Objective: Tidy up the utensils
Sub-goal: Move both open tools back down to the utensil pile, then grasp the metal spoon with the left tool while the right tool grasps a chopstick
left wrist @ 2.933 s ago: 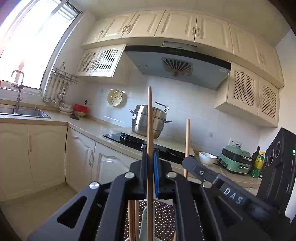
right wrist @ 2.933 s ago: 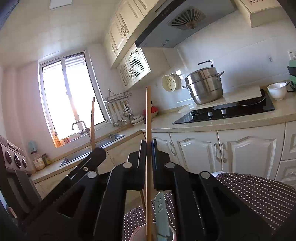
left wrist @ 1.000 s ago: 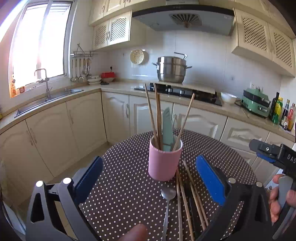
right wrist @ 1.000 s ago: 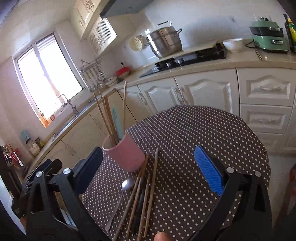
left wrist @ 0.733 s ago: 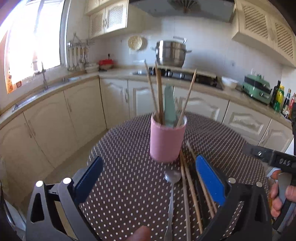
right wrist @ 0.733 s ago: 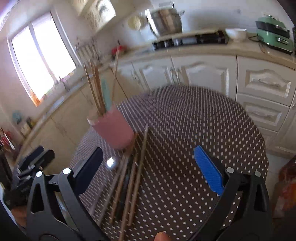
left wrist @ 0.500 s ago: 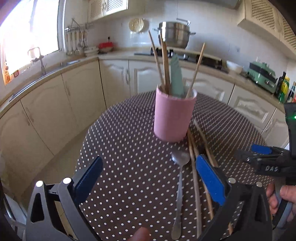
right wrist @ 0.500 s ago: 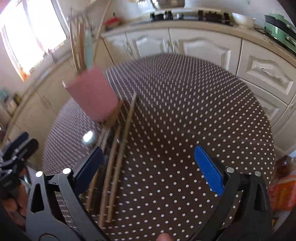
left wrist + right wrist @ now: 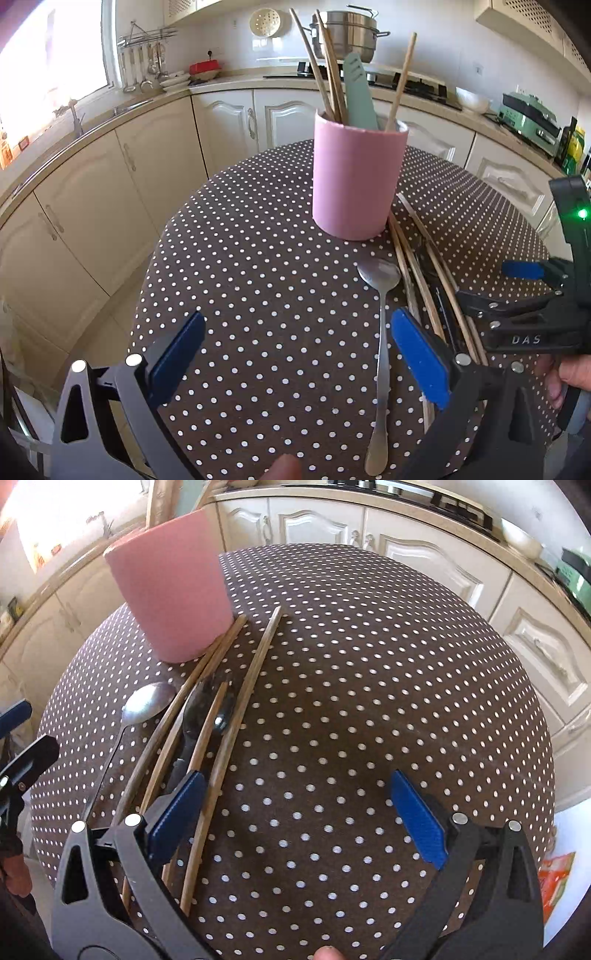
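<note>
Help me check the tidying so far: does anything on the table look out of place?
Yes. A silver spoon, a dark spoon and several wooden chopsticks lie loose on the tablecloth beside the pink holder, not standing in it.

Standing on the worktop: cup holding chopsticks; lying before it, spoon, with loose chopsticks right.

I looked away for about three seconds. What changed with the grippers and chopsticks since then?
Both grippers let go: each was shut on a chopstick above the pink cup and those chopsticks now stand in it. The left gripper and right gripper are open, lowered over the table. The spoon and loose chopsticks lie unmoved over the last second.
</note>
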`<state>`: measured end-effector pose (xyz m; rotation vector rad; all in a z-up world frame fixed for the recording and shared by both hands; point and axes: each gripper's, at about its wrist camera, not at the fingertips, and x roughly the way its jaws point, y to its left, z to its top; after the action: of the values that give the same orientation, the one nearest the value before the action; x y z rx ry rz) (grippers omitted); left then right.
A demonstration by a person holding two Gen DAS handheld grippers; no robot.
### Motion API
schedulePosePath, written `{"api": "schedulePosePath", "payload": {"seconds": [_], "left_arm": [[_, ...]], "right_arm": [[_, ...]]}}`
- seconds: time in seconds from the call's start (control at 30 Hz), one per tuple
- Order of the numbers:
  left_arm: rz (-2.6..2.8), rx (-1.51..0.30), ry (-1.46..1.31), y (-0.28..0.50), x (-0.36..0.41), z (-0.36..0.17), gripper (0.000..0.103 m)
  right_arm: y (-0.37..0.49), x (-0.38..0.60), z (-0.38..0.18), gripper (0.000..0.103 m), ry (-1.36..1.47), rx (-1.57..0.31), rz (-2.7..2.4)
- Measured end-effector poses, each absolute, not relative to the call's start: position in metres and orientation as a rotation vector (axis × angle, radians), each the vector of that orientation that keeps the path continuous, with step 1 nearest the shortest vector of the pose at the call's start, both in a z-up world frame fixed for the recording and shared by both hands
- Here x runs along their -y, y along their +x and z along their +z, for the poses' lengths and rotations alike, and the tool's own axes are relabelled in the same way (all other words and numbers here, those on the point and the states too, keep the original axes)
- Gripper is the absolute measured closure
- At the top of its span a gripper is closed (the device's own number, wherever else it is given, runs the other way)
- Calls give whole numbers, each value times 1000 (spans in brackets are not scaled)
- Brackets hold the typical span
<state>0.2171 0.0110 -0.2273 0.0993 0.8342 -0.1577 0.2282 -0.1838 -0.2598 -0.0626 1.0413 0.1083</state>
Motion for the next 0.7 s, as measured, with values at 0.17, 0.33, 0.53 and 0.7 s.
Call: {"api": "schedulePosePath", "payload": {"seconds": [0.17,0.33,0.53,0.7], "left_arm": [[-170,-855,138,220,-4,-233,4],[-182,-886,212,230,13,-241,4],[-211,-964,257,252,31,-256,4],[-260,-1002,275,265,46,-260,15]], "right_arm": [[225,181,-261,6,-109,-1047,69],[223,202,-257,6,-84,-1055,73],[251,199,-248,8,-81,-1053,133],[277,185,-247,39,-125,-1069,182]]}}
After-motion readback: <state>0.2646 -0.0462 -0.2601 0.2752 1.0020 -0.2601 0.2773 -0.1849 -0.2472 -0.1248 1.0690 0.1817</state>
